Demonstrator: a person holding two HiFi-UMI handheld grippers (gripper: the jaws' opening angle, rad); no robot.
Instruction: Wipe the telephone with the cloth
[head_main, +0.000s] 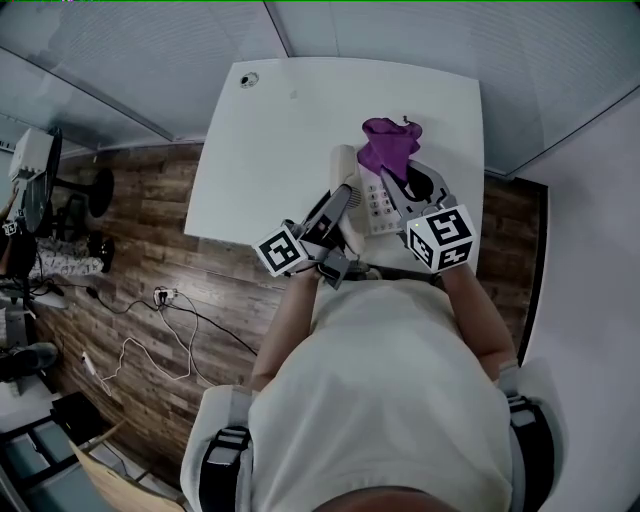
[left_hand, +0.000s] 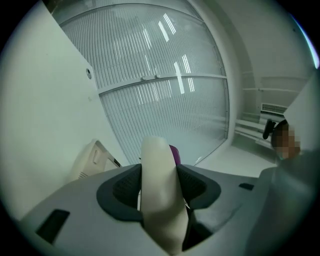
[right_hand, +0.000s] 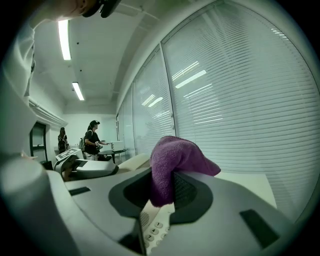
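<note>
Left tongs (left_hand: 159, 191) are clamping the handset (left_hand: 156, 155) beside the phone (head_main: 380, 205). Right tongs (right_hand: 162, 192) are pinching the cloth (right_hand: 172, 160) just above it. The phone is sitting at the desk (head_main: 270, 130) edge. Risk: a hard wipe shoving it off, or the smooth handset twisting loose.

Fig. Posture of our arms and tongs. Our left forearm (head_main: 288, 322) and right forearm (head_main: 478, 312) both reach forward from the torso, and the two tools converge ahead of us. The left tongs (head_main: 345, 200) slant up and to the right. Their jaws are spread wide, yet both pads press on the flanks of the cream handset (left_hand: 159, 200), which stands between them. The right tongs (head_main: 412, 182) point forward and slightly left, with the jaws clamped on a fold of the purple cloth (right_hand: 172, 160). Each marker cube (head_main: 282, 250) (head_main: 442, 237) faces upward.
</note>
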